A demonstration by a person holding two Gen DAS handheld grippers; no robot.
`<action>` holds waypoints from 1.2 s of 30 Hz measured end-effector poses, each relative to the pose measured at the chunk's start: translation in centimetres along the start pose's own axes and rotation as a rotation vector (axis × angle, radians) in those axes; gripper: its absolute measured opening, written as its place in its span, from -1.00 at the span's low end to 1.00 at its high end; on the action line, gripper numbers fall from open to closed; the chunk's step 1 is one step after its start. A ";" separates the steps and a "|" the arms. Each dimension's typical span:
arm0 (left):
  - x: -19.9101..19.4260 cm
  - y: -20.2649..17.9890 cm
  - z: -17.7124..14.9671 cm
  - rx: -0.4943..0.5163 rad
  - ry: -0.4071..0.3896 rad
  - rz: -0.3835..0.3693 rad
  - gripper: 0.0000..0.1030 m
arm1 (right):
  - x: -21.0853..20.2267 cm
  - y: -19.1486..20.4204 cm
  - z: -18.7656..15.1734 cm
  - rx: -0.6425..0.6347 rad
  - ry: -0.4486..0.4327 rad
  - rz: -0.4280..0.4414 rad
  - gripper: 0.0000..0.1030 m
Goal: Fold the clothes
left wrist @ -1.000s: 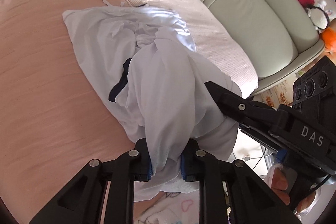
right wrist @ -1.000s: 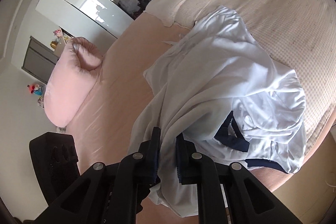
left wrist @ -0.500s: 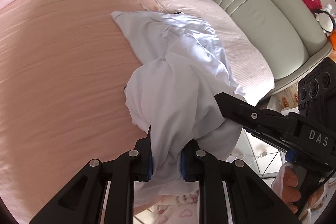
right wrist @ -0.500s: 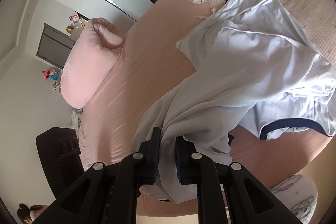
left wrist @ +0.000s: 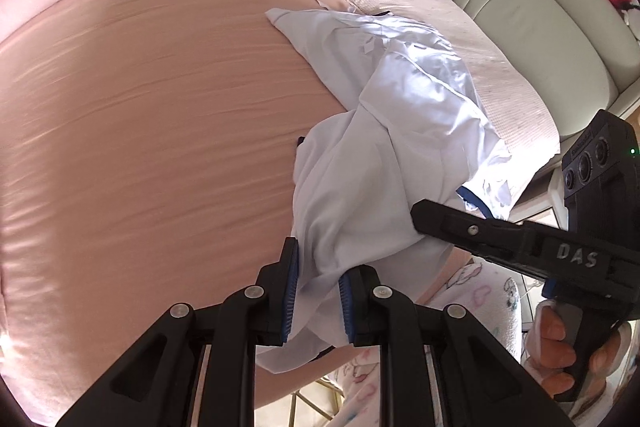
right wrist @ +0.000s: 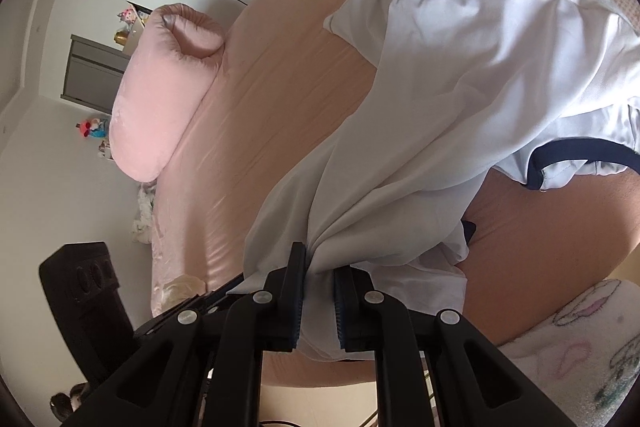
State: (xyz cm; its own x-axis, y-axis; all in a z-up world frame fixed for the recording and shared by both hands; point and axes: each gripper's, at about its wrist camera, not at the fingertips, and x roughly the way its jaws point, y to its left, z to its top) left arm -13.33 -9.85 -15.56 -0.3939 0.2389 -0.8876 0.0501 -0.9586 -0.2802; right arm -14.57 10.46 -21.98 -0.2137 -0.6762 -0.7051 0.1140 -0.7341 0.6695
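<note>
White shirt (left wrist: 400,131) with navy trim lies crumpled near the edge of the pink bed (left wrist: 160,127), one end bunched up toward both tools. Left gripper (left wrist: 318,291) is clamped on a thick gather of cloth, right gripper (right wrist: 320,287) pinching another wad close by. Risk here: both grips hold bundled layers, not clean corners, so any spreading pull could drag the shirt off the bed edge or let hidden layers slip free.
</note>
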 end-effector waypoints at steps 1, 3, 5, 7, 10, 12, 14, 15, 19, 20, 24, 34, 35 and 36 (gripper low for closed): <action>0.0 0.0 0.0 -0.003 0.016 0.009 -0.66 | 0.3 0.1 -0.2 -0.009 0.007 -0.016 -0.77; 0.1 0.0 0.1 -0.003 0.049 0.018 -0.63 | 0.8 -0.1 -0.6 -0.007 0.014 -0.026 -0.77; -0.2 0.0 0.1 -0.002 0.060 0.029 -0.55 | 1.3 -0.4 -0.9 0.007 0.020 -0.021 -0.77; -0.8 0.0 0.1 0.001 0.049 0.031 -0.30 | 2.0 -1.0 -1.3 0.045 0.029 0.011 -0.77; -1.8 0.4 0.2 -0.017 0.021 0.028 -0.10 | 3.0 -1.4 -1.9 0.070 0.043 0.035 -0.77; -2.4 0.8 0.4 -0.034 0.007 0.030 -0.10 | 3.8 -1.4 -2.3 0.083 0.054 0.063 -0.77; -2.8 1.4 0.5 -0.036 -0.005 0.032 -0.10 | 4.7 -1.5 -2.5 0.111 0.078 0.093 -0.77; -3.0 1.7 0.6 -0.036 -0.010 0.040 -0.10 | 5.2 -1.6 -2.7 0.120 0.092 0.100 -0.77; -3.0 2.6 0.9 -0.046 -0.005 0.065 -0.09 | 7.6 -1.7 -3.5 0.143 0.151 0.107 -0.77; -3.0 2.7 1.0 -0.049 0.000 0.063 -0.09 | 8.0 -1.6 -3.7 0.149 0.154 0.113 -0.76; -3.1 3.0 1.4 -0.051 0.014 0.060 -0.09 | 6.8 -0.9 -4.2 0.135 0.095 0.111 -0.45; -2.1 -0.1 3.1 0.057 0.007 0.076 0.33 | -3.1 -2.7 -2.0 0.153 -0.029 0.027 0.46; -1.7 -0.6 3.3 0.074 0.014 0.085 0.33 | -4.1 -3.4 -1.8 0.166 -0.047 0.028 0.46; -1.3 -1.2 3.4 0.090 0.022 0.094 0.33 | -4.9 -4.1 -1.7 0.183 -0.064 0.023 0.46</action>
State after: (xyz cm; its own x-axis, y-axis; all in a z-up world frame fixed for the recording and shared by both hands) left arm -16.00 -9.54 -12.80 -0.3713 0.1494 -0.9164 0.0026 -0.9868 -0.1620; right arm -12.37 16.71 -21.66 -0.2749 -0.6831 -0.6766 -0.0570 -0.6909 0.7207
